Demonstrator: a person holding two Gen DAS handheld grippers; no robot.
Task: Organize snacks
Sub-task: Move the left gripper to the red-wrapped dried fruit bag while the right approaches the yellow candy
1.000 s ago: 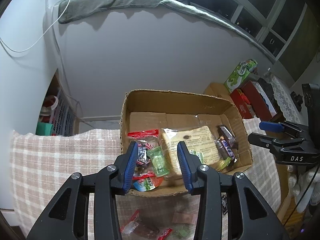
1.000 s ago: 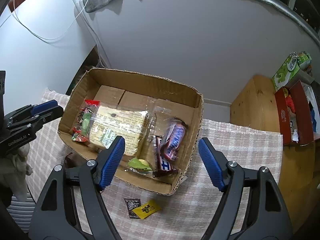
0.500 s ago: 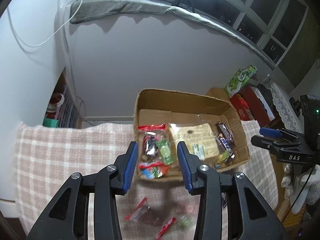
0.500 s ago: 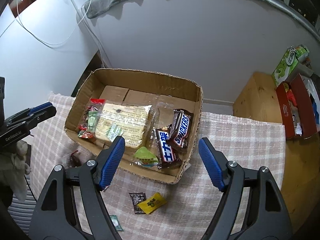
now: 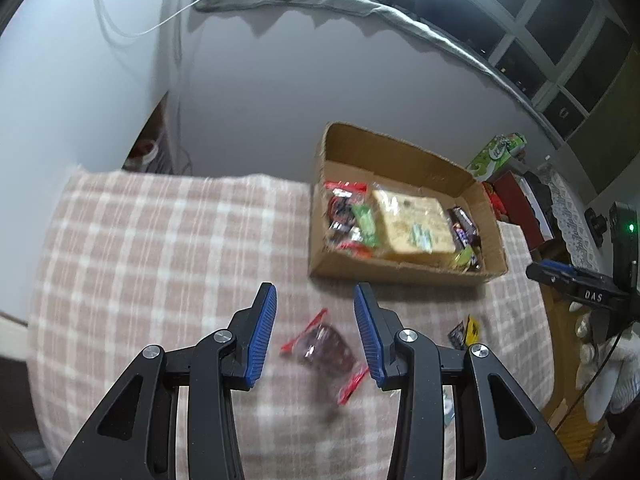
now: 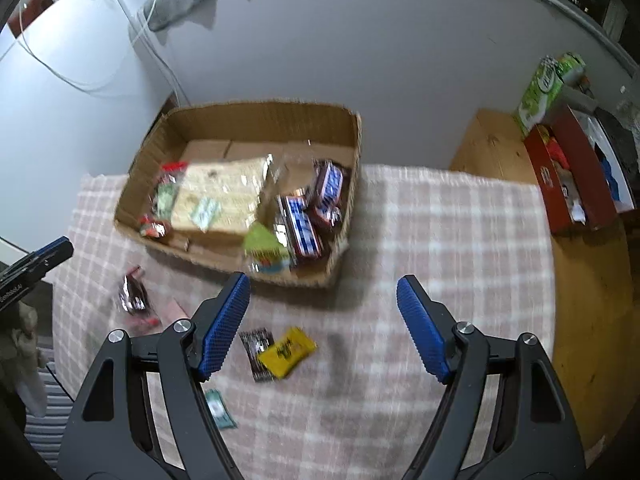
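Down on the checked cloth (image 5: 160, 248), a red-edged snack packet (image 5: 326, 350) lies at lower centre of the left view, between the narrowly parted, empty jaws of the left gripper (image 5: 315, 334). Right view: a yellow packet (image 6: 286, 352) and a dark one (image 6: 258, 350) lie touching, lower centre, near the wide-open, empty right gripper (image 6: 323, 324). Above sits the cardboard box (image 6: 256, 118) of snacks.
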